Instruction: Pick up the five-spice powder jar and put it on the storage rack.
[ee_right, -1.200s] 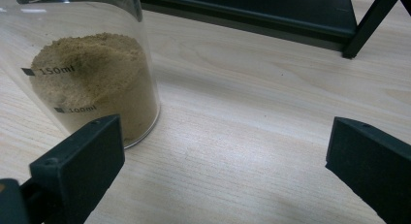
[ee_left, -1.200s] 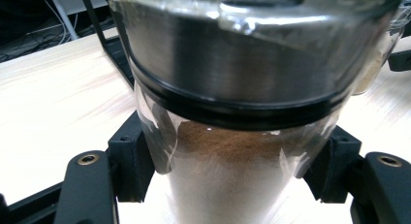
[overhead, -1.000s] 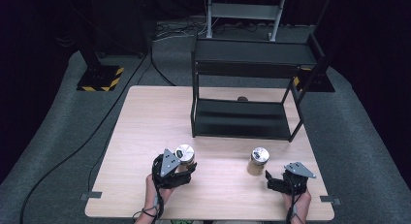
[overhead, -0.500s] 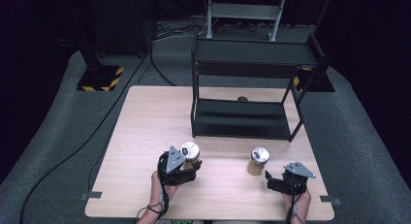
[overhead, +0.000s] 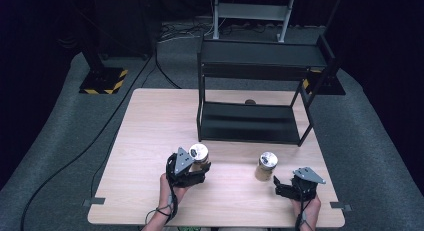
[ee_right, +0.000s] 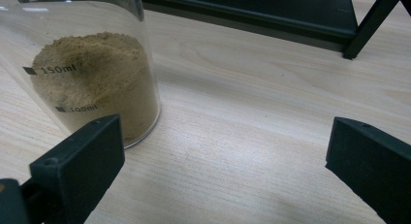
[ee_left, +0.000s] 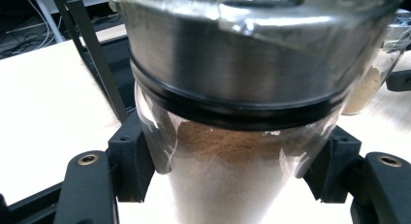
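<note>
The left tongs (overhead: 196, 166) were clamped on a glass jar of brown powder (ee_left: 232, 151) with a metal lid, near the front of the counter (overhead: 150, 131); whether it was lifted clear of the surface could not be told. The right tongs (overhead: 289, 185) stood spread and empty just beside a second jar of tan powder (ee_right: 97, 83), which rested on the counter. The black shelf rack (overhead: 260, 91) held neither jar. The first grasp appeared complete; the placing of both jars, probably on the rack, remained.
</note>
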